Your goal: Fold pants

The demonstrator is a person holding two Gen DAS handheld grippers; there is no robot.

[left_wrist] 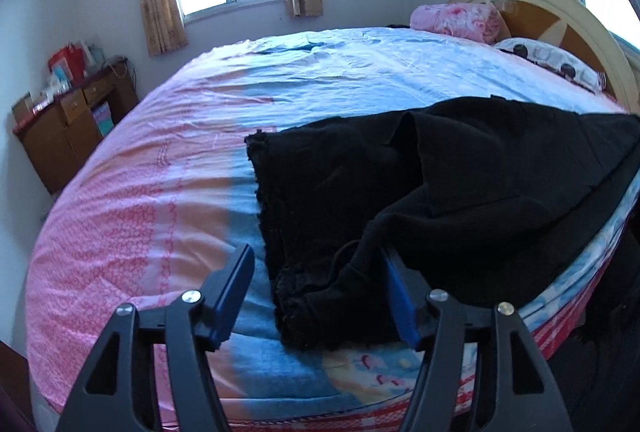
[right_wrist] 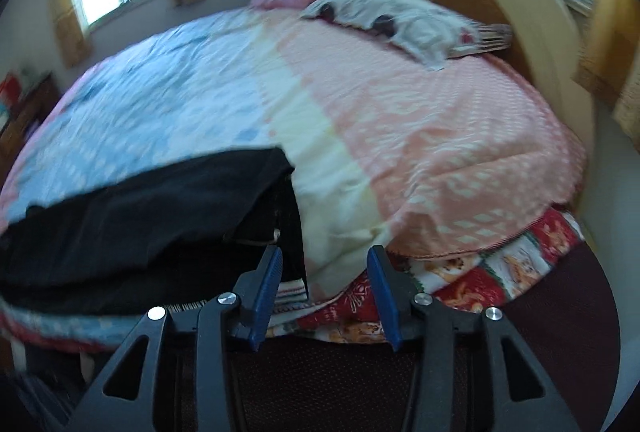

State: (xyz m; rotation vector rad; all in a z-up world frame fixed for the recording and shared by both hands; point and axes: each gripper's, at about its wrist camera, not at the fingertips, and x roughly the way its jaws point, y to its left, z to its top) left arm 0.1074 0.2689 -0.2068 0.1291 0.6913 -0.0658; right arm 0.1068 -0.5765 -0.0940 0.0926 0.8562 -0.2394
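While the left wrist view is sharp, it shows the left claw [left_wrist: 316,296] with its jaws apart and nothing clamped: the black pants [left_wrist: 420,192] lie rumpled on the bed [left_wrist: 168,160] near its front edge, one frayed hem between the blue pads and a fold of cloth draped against the right-hand pad [left_wrist: 400,296]. A thin drawstring trails out near that pad. Judged from this, folding has not yet begun; the garment is bunched, not laid flat. The right wrist view is blurred by motion. It shows the right claw [right_wrist: 324,292] likewise spread and empty, poised at the bed edge, with the waist end of the pants just beside its left finger and a pale cord visible there. Risks noted: closing the left claw now may pinch several layers or the drawstring, dragging the bundle askew; cloth near the edge may slide off the bed; the right claw may seize the bedsheet [right_wrist: 360,168] instead of the garment.
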